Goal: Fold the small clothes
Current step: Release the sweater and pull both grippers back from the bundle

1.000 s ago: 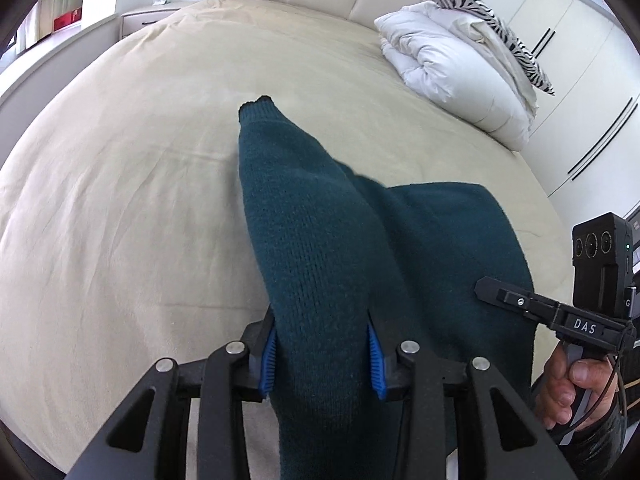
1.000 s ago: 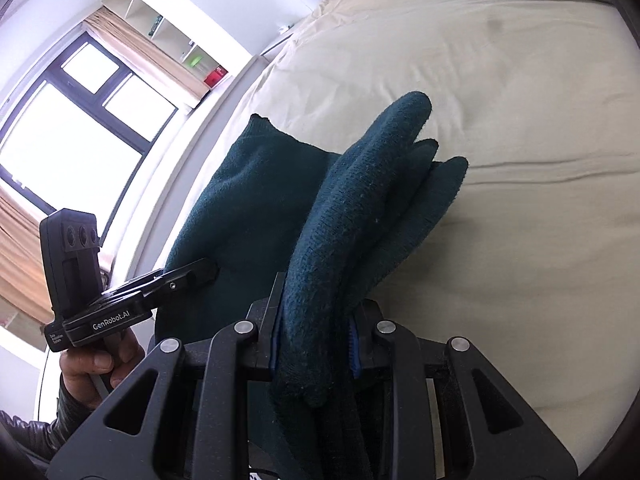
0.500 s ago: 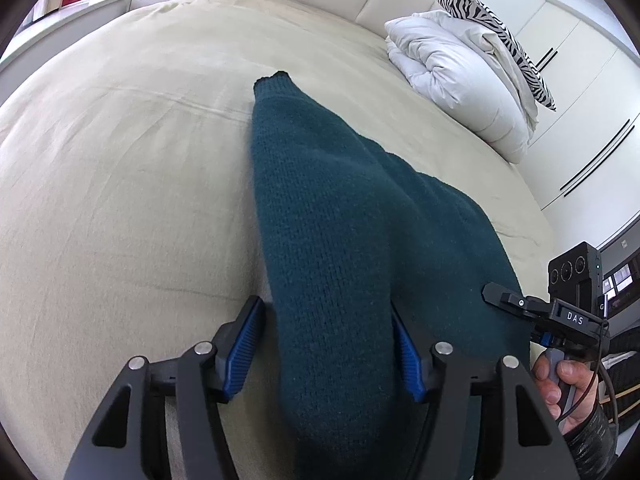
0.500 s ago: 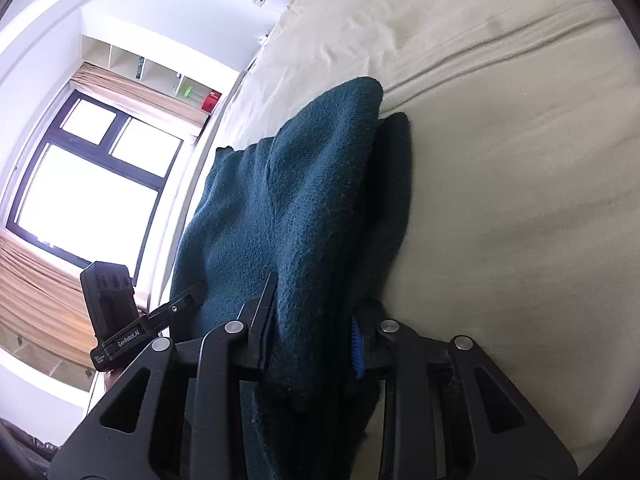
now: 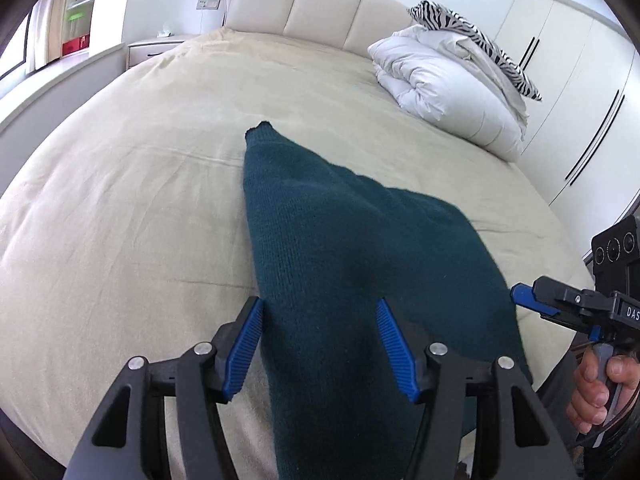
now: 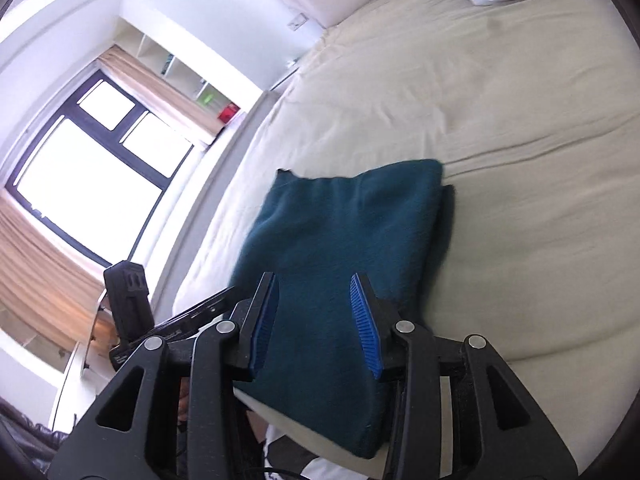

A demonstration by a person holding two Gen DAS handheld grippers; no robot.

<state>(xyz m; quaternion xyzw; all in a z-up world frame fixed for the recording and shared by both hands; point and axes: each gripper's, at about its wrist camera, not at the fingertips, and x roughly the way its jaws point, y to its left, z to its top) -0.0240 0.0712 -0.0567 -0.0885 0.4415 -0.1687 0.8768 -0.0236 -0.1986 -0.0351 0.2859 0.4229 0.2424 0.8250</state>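
A dark teal knit garment [image 5: 344,264] lies folded on the beige bed [image 5: 120,208], near its front edge. It also shows in the right wrist view [image 6: 344,240] as a flat rectangle. My left gripper [image 5: 320,344] is open, its blue pads apart on either side of the garment's near left part. My right gripper [image 6: 314,320] is open above the garment's near right part. The right gripper also appears at the right edge of the left wrist view [image 5: 532,300]. Neither holds the cloth.
A white duvet [image 5: 448,92] with a zebra-print pillow [image 5: 472,36] is piled at the bed's far right by the headboard [image 5: 304,12]. Wardrobe doors [image 5: 580,112] stand to the right. A window [image 6: 80,168] and a nightstand [image 5: 152,50] are on the left.
Both grippers have opened and let go of the garment. It has dropped flat onto the bed, and both grippers have drawn back slightly.
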